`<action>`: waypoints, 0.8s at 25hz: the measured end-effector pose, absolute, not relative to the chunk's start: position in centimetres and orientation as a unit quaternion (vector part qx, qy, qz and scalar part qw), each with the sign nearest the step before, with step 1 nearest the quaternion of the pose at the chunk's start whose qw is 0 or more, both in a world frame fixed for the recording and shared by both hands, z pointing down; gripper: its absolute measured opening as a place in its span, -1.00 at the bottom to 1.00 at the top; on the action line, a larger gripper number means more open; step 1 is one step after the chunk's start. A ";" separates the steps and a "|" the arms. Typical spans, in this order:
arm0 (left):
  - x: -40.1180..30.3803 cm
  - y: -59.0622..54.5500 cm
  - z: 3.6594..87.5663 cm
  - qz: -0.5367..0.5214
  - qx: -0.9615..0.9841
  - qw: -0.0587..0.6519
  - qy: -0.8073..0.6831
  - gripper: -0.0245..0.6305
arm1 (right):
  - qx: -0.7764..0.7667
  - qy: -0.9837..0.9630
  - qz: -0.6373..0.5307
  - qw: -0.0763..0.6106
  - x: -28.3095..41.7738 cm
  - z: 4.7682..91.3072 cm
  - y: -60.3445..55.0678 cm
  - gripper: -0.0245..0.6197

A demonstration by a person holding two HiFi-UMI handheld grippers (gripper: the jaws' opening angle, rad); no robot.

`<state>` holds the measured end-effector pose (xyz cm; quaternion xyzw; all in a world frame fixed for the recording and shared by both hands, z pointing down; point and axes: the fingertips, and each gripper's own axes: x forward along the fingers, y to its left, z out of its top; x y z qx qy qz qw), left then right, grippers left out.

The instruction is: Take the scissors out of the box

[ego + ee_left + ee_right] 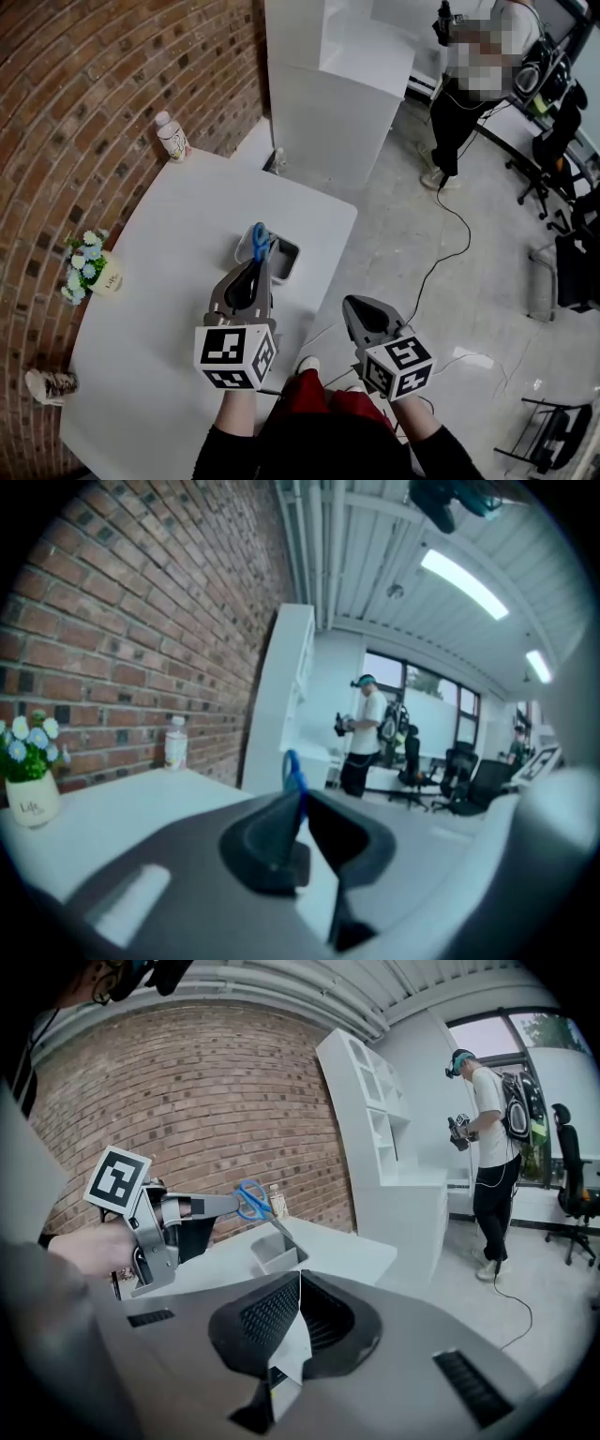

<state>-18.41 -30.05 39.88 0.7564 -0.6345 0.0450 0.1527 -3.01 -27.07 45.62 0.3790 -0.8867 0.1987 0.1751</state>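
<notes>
My left gripper [262, 255] is shut on the blue handles of the scissors [261, 241], held above the small grey box [286, 267] on the white table [169, 244]. In the right gripper view the scissors [252, 1201] hang from the left gripper [225, 1206], their blades slanting down toward the box [277, 1253]; whether the tips are still inside it I cannot tell. In the left gripper view only a blue handle loop [293, 769] pokes up between its fingertips. My right gripper [359, 312] hovers off the table's near right edge, shut and empty [298, 1281].
A white bottle [172, 137] stands at the table's far corner by the brick wall. A flower pot [94, 270] and a patterned cup [52, 384] sit along the left edge. A white cabinet [328, 103] stands behind the table; a person [469, 94] and a floor cable [450, 234] lie to the right.
</notes>
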 end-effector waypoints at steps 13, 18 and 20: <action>-12.2 -29.8 37.2 0.047 0.784 0.127 -0.605 -0.85 | 0.422 -0.876 0.187 0.141 3.5 43.3 -27.5 -0.90; -8.4 -29.5 36.8 0.049 0.802 0.124 -0.582 -0.85 | 0.457 -0.860 0.187 0.130 7.7 42.7 -27.0 -0.90; -6.7 -29.3 36.7 0.049 0.810 0.123 -0.571 -0.85 | 0.471 -0.853 0.187 0.125 9.6 42.5 -26.7 -0.90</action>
